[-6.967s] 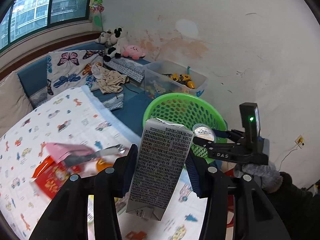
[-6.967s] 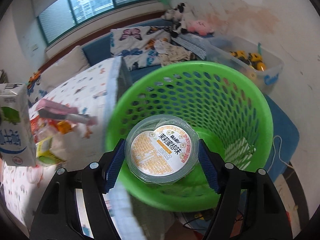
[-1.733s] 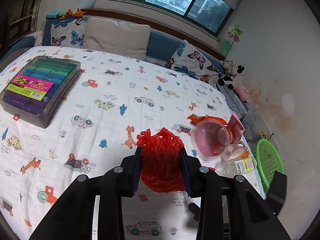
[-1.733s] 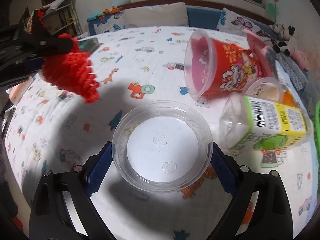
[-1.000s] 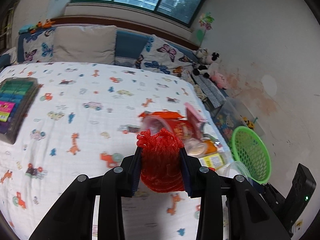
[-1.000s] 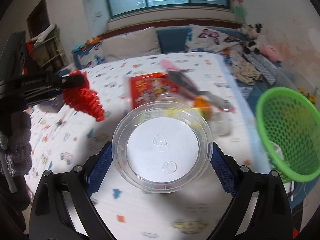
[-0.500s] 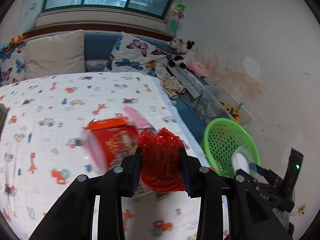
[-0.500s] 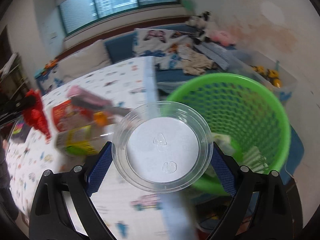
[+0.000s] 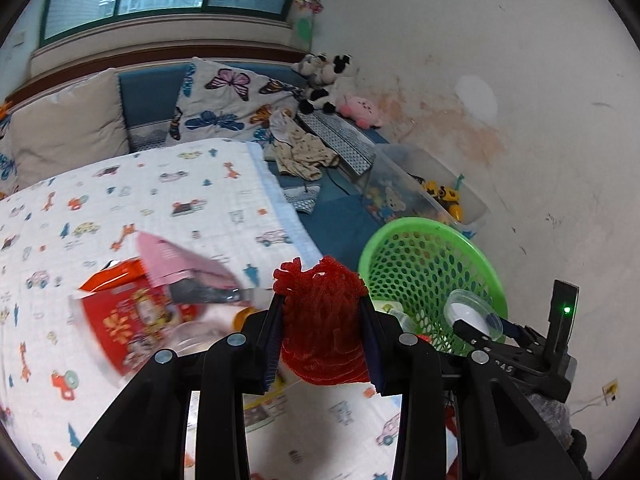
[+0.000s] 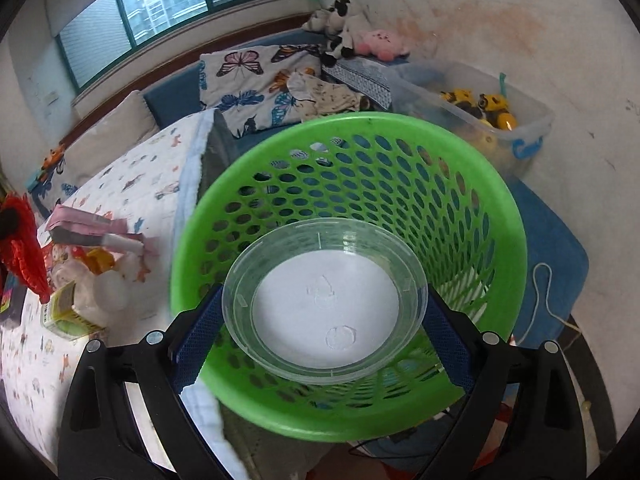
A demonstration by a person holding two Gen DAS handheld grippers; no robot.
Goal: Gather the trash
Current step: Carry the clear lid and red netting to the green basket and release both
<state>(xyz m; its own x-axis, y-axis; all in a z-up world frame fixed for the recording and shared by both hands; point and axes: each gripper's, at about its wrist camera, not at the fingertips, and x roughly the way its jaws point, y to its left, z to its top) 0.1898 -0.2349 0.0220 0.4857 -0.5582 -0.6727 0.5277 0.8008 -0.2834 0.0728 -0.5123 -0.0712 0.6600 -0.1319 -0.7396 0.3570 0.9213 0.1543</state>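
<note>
My left gripper (image 9: 323, 340) is shut on a red mesh net (image 9: 322, 322) and holds it above the bed's right edge, left of the green basket (image 9: 408, 256). My right gripper (image 10: 322, 316) is shut on a clear plastic lid (image 10: 324, 300) and holds it over the mouth of the green basket (image 10: 472, 208). The lid also shows in the left wrist view (image 9: 474, 314), above the basket's near rim. A red printed cup (image 9: 128, 328), a pink wrapper (image 9: 180, 264) and a green-labelled clear box (image 10: 64, 312) lie on the bed.
The bed has a white cartoon-print sheet (image 9: 120, 200). A clear toy bin (image 10: 480, 120) stands behind the basket by the stained wall. Pillows, clothes and plush toys (image 9: 324, 76) lie on the blue bench under the window. A blue mat with a white cord (image 10: 548, 280) lies on the floor.
Both grippers have swung right from the bed toward the basket. The clear lid now hangs over the basket's mouth. The red net is nearer the basket.
</note>
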